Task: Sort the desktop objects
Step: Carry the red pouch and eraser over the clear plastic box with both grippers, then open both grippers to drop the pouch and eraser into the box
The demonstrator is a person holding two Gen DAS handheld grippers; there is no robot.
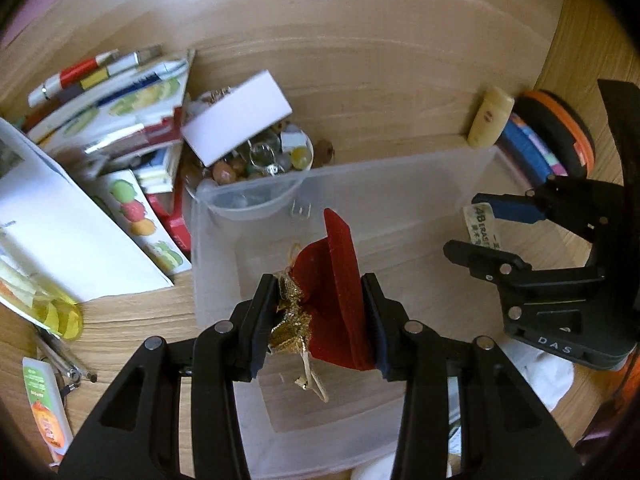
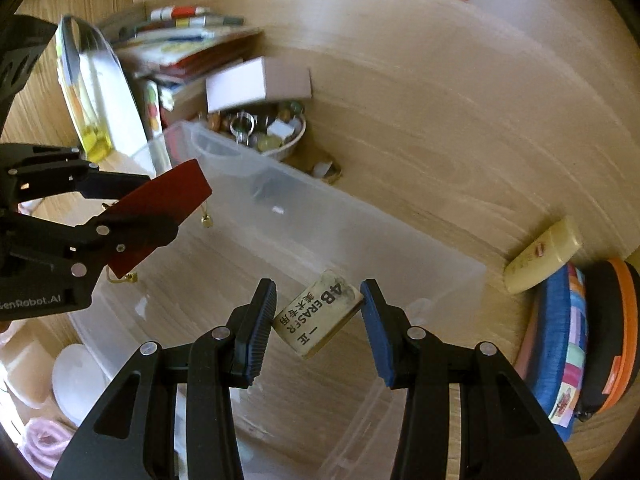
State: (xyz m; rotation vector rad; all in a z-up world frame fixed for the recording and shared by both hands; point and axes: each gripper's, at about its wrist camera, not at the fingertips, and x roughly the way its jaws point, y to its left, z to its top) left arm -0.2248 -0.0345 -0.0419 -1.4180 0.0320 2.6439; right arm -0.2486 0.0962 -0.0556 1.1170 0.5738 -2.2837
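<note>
1. Red pouch with gold cord is pinched in the left gripper, above the clear bin.
2. Eraser, its "4B ERASER" label readable only in the right wrist view, is pinched in the right gripper over the same bin.
3. Bead bowl sits at eleven o'clock; only the left view shows a pen at eight.

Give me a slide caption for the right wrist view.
Right tool holding a cream rectangular eraser above the clear plastic bin.
</note>
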